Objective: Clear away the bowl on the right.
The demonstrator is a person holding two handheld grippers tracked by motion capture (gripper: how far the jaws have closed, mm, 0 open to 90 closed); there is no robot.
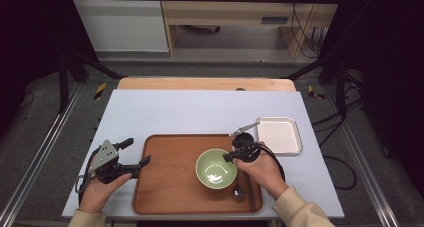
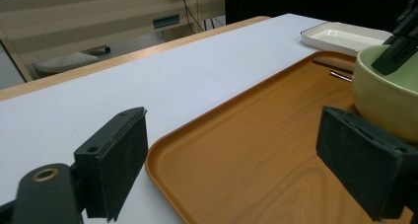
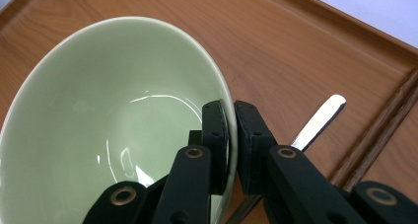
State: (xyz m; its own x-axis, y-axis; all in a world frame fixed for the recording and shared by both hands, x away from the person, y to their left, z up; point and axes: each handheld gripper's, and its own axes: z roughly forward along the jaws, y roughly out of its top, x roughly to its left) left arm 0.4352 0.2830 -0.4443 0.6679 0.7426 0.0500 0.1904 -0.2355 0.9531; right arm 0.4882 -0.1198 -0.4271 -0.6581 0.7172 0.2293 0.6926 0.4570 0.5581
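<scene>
R gripper point(image 3: 230, 135) is clamped on the near-right rim of the green bowl point(image 1: 216, 168) — one jaw inside the wall, one outside, pads pinching the thin edge. Bowl sits on the wooden tray point(image 1: 170, 187), right of centre, and in the right gripper view it looks tipped, though whether its base is off the tray I can't tell. Key relation: the bowl lies to the left of the R hand point(image 1: 265, 174), so any lift or carry hangs the bowl's weight off one edge pinch — likely to swing or slip if moved fast. Just beside the grip, on the tray's right side, lie a metal spoon point(image 3: 320, 120) and dark chopsticks point(image 3: 379, 130), long axes running roughly front-to-back; they sit close under the R gripper and could get knocked. White rectangular dish point(image 1: 278, 135) is off the tray, beyond and right of the bowl, path to it looks free. L gripper point(image 1: 125, 159) rests at the tray's left edge, jaws wide apart w/ nothing between them, well apart from the bowl
</scene>
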